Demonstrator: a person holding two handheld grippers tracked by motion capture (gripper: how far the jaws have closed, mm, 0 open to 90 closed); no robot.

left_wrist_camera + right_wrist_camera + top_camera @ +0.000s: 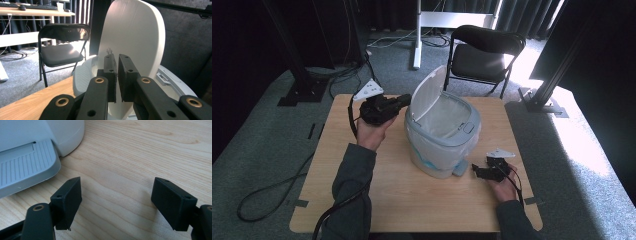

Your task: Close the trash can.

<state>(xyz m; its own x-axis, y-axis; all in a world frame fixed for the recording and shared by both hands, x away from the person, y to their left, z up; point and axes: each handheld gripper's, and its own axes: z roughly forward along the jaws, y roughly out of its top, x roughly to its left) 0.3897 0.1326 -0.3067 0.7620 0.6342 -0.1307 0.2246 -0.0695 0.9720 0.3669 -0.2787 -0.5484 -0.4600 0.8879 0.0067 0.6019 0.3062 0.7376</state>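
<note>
A white pedal bin [442, 135] with a plastic liner stands mid-table, its lid [427, 92] raised upright. My left gripper [404, 101] is held up at the lid's left side. In the left gripper view its jaws [117, 60] stand almost together with only a sliver between them and nothing in it, and the white lid [135, 32] rises right behind their tips. My right gripper [475, 170] rests low on the table, right of the bin's base. In the right gripper view it [120, 200] stands open over bare wood, beside the grey ribbed pedal [25, 167].
The wooden table [412, 195] has free room in front of the bin. A black folding chair [484, 52] stands on the carpet beyond the far edge. Black stand feet [302, 92] and cables lie on the floor at the left.
</note>
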